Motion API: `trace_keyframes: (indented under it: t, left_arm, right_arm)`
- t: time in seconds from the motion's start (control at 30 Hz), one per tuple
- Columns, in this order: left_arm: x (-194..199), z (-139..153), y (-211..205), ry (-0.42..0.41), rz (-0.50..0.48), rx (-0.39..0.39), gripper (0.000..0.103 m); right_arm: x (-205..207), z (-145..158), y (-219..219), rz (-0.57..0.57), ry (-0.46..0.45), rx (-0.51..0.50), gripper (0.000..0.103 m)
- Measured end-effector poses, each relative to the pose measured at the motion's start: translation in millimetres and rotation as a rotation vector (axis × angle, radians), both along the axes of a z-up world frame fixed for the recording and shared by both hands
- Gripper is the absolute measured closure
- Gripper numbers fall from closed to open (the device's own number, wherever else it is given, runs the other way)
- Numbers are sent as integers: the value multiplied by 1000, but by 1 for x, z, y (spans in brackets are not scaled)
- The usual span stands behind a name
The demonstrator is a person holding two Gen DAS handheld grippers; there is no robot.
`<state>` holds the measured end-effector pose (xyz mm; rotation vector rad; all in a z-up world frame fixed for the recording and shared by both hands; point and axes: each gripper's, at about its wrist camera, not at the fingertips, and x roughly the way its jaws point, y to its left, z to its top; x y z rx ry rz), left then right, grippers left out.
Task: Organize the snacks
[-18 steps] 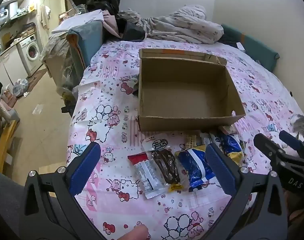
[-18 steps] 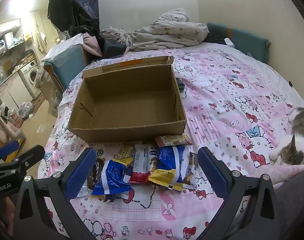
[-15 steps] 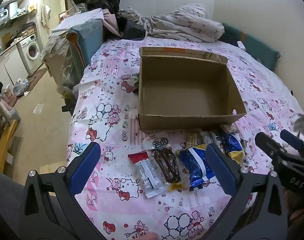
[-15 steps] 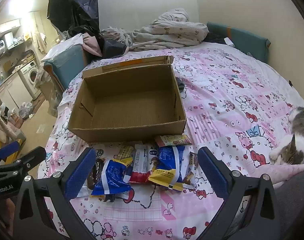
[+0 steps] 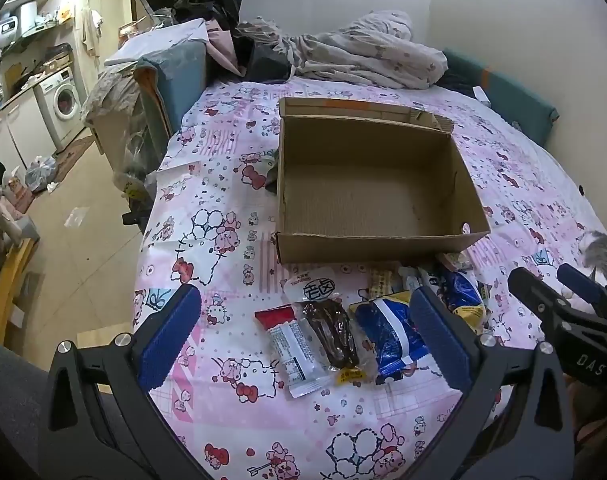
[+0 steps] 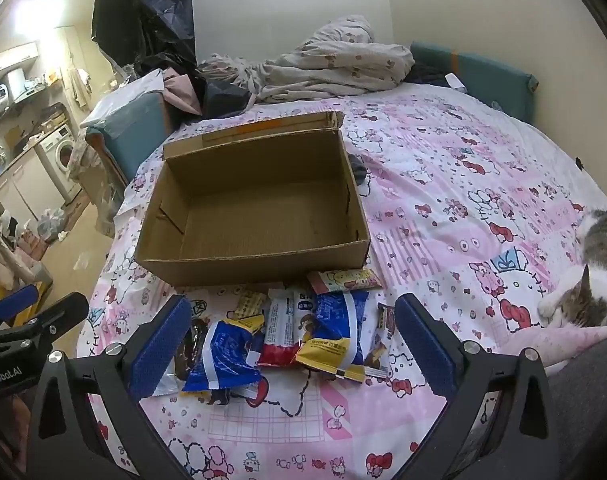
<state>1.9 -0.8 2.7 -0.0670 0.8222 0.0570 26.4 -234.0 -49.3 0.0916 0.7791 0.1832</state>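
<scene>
An empty open cardboard box (image 5: 367,196) (image 6: 259,208) sits on the pink cartoon-print bedspread. Several snack packets lie in a loose pile just in front of it: a red-and-white bar (image 5: 291,344), a dark brown packet (image 5: 331,332), a blue-and-white bag (image 5: 391,336) (image 6: 219,356), a blue-and-yellow bag (image 6: 335,332) and a pink packet (image 6: 343,280). My left gripper (image 5: 303,336) is open and empty, above the left part of the pile. My right gripper (image 6: 287,340) is open and empty, above the right part.
A grey-and-white cat (image 6: 591,268) lies on the bed at the right. A heap of bedding (image 5: 359,56) lies beyond the box. The bed's left edge drops to the floor; a washing machine (image 5: 63,100) stands far left.
Both grippers stay open and nearly still. The left view has drifted slightly, and a fingertip at its bottom edge is gone.
</scene>
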Motion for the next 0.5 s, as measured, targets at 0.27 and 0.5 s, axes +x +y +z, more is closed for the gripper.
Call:
trace_keyframes:
  t: [0.27, 0.5]
  left_arm:
    - [-1, 3, -3, -14, -6, 11, 0]
    - [-2, 2, -4, -16, -13, 11, 0]
  right_arm:
    - [-1, 3, 2, -5, 1, 3, 0]
    - [0, 3, 2, -2, 1, 4, 0]
